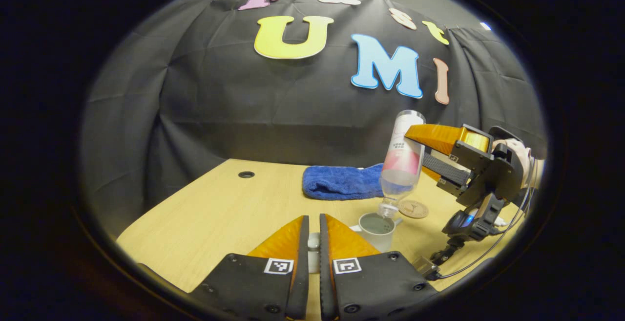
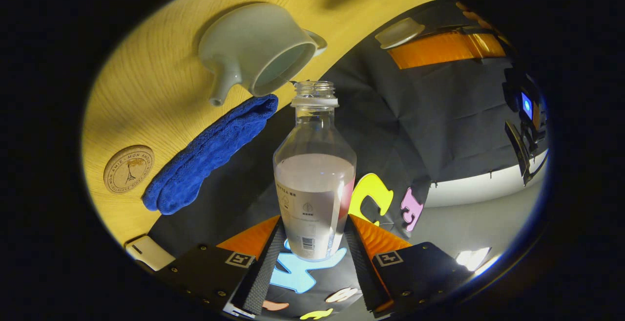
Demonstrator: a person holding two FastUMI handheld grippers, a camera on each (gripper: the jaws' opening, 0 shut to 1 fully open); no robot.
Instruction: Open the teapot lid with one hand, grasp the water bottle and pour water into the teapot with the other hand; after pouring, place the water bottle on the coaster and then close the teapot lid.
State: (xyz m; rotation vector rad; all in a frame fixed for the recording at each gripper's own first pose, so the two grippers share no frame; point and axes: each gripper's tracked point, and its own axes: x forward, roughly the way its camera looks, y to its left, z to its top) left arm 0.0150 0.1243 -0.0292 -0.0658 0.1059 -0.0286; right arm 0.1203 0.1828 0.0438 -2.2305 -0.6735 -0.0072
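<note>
Tipping steeply, neck down, the water bottle [image 1: 403, 162] is clamped between both fingers of the right tool [image 2: 315, 235], which reaches in from the right side of the left gripper view with a hand [image 1: 513, 149] behind it. The bottle's open mouth hangs just above the open teapot [image 1: 377, 229], and water sits partway along its body. The left tool [image 1: 313, 243] is held low and level over the near edge of the worktop [image 1: 219, 213], its fingers drawn narrow around a small pale piece that is the teapot lid [image 2: 399, 32]; in the right gripper view that lid shows pinched at the tip of the far tool. The teapot stands near the worktop's right part, with the round wooden coaster [image 1: 413, 209] just beyond it and apart from it, and a folded blue towel [image 1: 342, 181] farther back toward the cloth wall. The pale wood surface lies open to the left and front, with a small dark cable hole [image 1: 246, 174] near the back. Cables trail from the right tool to the worktop.
</note>
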